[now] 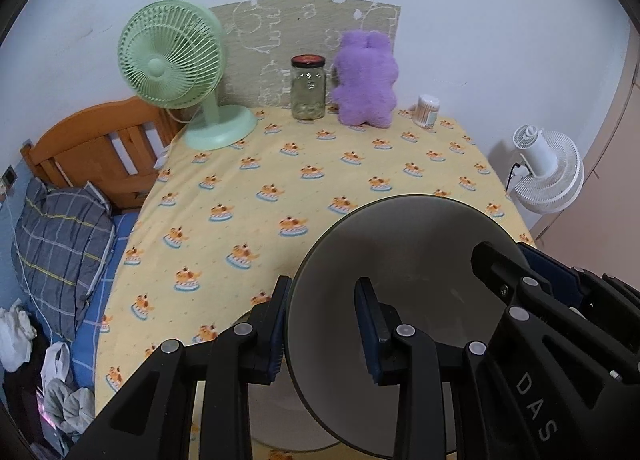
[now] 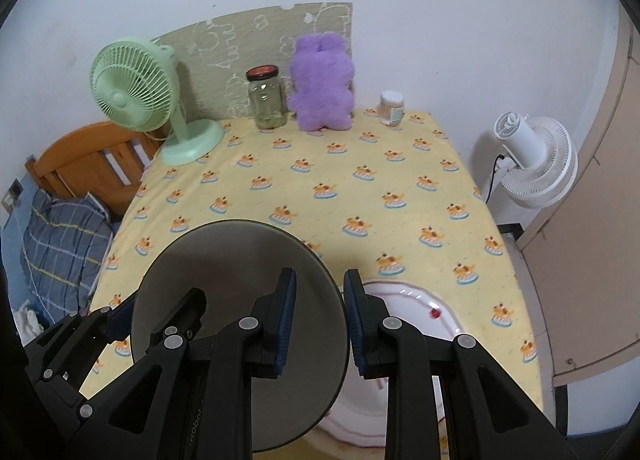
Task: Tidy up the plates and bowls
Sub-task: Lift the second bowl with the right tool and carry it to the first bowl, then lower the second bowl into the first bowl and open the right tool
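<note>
A dark grey plate [image 1: 408,300] is held tilted above the table, with both grippers astride its rim. My left gripper [image 1: 322,324] straddles the plate's left edge, one finger either side, jaws apart. My right gripper [image 2: 318,320] straddles the same plate [image 2: 236,300] at its right edge, also with a gap. The right gripper's body shows in the left wrist view [image 1: 560,312]. A white plate with a red-trimmed rim [image 2: 416,308] lies on the table under the right gripper. Whether the pads press the grey plate is unclear.
The table has a yellow patterned cloth [image 1: 304,167]. At its far edge stand a green fan [image 1: 180,71], a glass jar [image 1: 307,87], a purple plush [image 1: 366,79] and a cotton swab tub [image 1: 428,109]. A white fan [image 2: 532,159] stands right; a bed [image 1: 64,227] lies left.
</note>
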`<state>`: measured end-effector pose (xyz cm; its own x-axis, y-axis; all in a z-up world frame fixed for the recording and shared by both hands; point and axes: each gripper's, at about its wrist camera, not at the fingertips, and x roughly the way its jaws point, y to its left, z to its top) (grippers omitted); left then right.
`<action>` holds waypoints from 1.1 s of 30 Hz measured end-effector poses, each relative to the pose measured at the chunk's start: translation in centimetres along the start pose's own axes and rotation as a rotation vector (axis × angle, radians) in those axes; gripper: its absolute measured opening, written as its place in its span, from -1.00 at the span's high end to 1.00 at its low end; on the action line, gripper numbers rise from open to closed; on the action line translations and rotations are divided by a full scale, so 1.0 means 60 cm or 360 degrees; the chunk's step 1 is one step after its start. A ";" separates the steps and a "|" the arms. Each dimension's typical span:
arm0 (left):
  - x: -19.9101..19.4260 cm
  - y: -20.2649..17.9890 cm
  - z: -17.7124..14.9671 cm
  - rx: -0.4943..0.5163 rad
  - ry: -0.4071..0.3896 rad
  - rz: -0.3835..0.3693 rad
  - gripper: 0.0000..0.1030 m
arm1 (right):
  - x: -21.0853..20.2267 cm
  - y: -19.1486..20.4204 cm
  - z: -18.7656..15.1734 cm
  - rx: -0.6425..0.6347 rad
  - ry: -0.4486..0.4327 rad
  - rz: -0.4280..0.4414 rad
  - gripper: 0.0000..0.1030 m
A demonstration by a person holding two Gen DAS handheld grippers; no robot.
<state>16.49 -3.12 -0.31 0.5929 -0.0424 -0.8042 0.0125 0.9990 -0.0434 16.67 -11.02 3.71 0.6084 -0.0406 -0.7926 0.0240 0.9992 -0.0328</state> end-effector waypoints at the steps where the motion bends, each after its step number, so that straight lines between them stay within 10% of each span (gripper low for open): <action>1: 0.001 0.007 -0.005 0.0000 0.0006 0.0001 0.40 | 0.001 0.009 -0.005 -0.0004 0.0007 -0.0001 0.45; 33: 0.068 0.110 -0.075 -0.0016 0.0213 0.0013 0.41 | 0.079 0.118 -0.075 -0.0057 0.0245 -0.0005 0.45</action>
<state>15.34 3.25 -6.54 0.4804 -0.0367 -0.8763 -0.0006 0.9991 -0.0422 16.17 -4.15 -3.03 0.4793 -0.0461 -0.8764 -0.0041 0.9985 -0.0548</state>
